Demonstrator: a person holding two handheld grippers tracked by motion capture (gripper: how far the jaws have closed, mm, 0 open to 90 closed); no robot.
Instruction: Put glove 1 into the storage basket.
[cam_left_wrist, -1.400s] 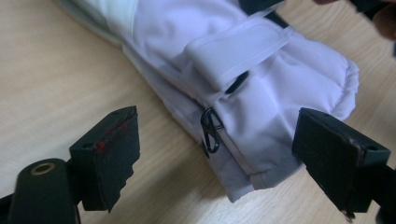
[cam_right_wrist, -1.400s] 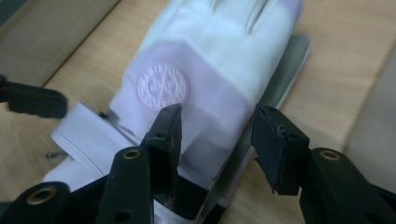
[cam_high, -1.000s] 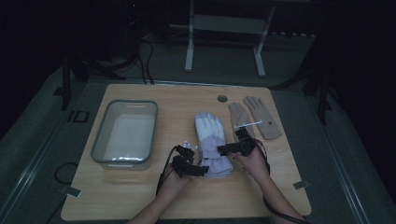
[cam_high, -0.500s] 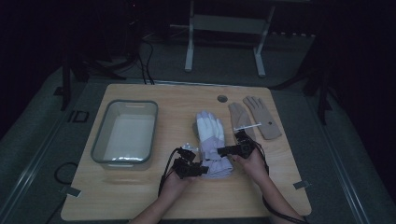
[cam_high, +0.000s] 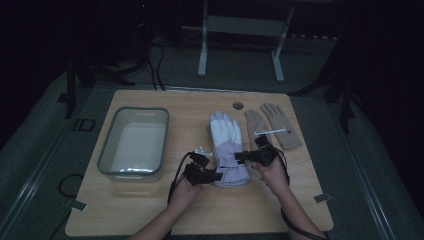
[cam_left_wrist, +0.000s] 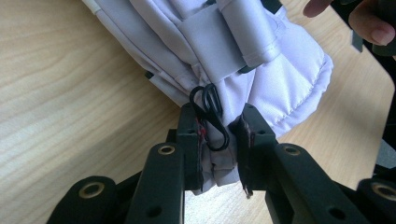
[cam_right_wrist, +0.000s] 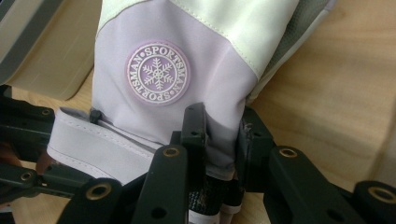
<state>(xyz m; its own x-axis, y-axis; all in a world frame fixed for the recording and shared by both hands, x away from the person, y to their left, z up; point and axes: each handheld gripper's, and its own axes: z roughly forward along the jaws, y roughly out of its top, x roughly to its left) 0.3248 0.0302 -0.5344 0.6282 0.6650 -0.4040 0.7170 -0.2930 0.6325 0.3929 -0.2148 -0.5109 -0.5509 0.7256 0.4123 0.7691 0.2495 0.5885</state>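
Note:
A lavender and white ski glove (cam_high: 227, 147) lies palm down at the middle of the wooden table (cam_high: 150, 210), fingers pointing away. My left gripper (cam_high: 216, 176) is shut on the cuff's near left corner (cam_left_wrist: 219, 163), where a black wire clip (cam_left_wrist: 210, 114) hangs. My right gripper (cam_high: 241, 156) is shut on the cuff's right side (cam_right_wrist: 219, 149), just below a round snowflake badge (cam_right_wrist: 158, 73). Both hands sit at the glove's wrist end.
A clear plastic bin (cam_high: 134, 142) stands at the left of the table. A pair of tan gloves (cam_high: 272, 125) lies to the right of the ski glove, with a small round hole (cam_high: 238, 105) in the tabletop behind. The bin's edge (cam_right_wrist: 28, 42) shows beyond the glove.
Both grippers have stayed at the glove's cuff, shifting only slightly. The glove lies in the same place.

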